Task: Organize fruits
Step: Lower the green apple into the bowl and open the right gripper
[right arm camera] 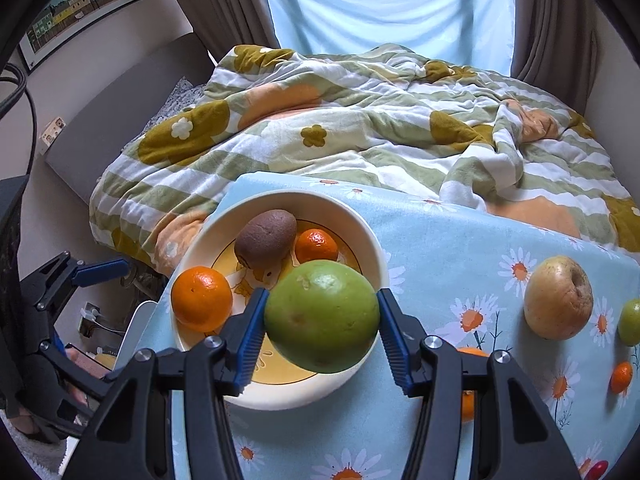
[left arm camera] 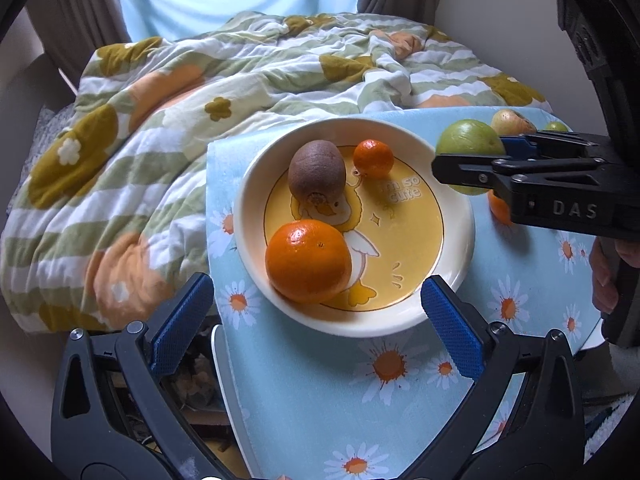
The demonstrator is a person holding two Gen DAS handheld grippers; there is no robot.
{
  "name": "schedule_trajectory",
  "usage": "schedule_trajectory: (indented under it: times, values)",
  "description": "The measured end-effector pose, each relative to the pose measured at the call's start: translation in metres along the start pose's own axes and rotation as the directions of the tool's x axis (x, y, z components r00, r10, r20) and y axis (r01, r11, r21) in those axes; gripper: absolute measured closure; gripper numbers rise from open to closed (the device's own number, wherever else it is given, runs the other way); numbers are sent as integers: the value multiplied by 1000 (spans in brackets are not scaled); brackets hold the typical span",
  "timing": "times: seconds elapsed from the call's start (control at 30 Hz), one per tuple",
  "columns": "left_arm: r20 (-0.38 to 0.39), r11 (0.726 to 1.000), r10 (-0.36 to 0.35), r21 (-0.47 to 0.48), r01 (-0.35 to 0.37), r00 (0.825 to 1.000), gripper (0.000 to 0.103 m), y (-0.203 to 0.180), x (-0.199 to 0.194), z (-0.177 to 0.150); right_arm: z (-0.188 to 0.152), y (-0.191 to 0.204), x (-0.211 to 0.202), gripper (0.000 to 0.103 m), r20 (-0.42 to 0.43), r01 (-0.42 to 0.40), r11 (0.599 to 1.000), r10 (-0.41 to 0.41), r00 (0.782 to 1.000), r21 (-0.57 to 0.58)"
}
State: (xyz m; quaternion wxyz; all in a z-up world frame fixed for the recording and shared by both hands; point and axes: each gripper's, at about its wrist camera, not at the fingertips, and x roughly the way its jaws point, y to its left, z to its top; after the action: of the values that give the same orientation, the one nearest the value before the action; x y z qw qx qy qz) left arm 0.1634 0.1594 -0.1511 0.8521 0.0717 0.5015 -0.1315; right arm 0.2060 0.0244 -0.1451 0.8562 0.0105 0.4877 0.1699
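Note:
A cream plate (left arm camera: 456, 208) (right arm camera: 372, 240) with a yellow duck print holds a brown kiwi (left arm camera: 317, 172) (right arm camera: 265, 238), a small tangerine (left arm camera: 373, 158) (right arm camera: 317, 245) and a large orange (left arm camera: 308, 261) (right arm camera: 201, 298). My left gripper (left arm camera: 316, 316) stands open just short of the plate's near rim, nothing between its blue pads. My right gripper (right arm camera: 322, 330) is shut on a green apple (right arm camera: 322, 316) (left arm camera: 469, 145), held above the plate's right side. On the cloth to the right lie a yellow apple (right arm camera: 558, 298) (left arm camera: 512, 122), a small green fruit (right arm camera: 630, 322) and a small tangerine (right arm camera: 621, 377).
The small table wears a light blue daisy tablecloth (left arm camera: 320, 400) (right arm camera: 440, 248). Behind it lies a bed with a rumpled flowered quilt (left arm camera: 180, 120) (right arm camera: 360, 128). Another orange fruit (left arm camera: 498, 208) sits partly hidden under my right gripper. A hand (left arm camera: 604, 276) shows at the right edge.

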Motion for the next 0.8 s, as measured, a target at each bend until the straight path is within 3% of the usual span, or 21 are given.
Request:
schedule_trajectory:
  times: [0.27,0.5,0.53,0.63,0.8]
  values:
    - [-34,1000,-6,8,6,999,0,-5,8,-15,-4,8,33,53,-9,-18,999,18,1000,-29]
    - [-53,999,-30,21,31,998,0,-10,14,-19,-6,15,41,53,4,28,997,-28,1000,-74]
    - [-54,999,-31,21,32,998,0,-10,14,-18,-6,17,40,50,12,26,996,-25,1000,-84]
    - [-53,999,-29,16,30,998,0,-9,13,-17,-5,19,33,3,55,9,996,-5,998,-84]
    - [-52,1000,-27,-13,26,998,0,-6,6,-21,-1,17,26,1,88,24,998,-19,996,-63]
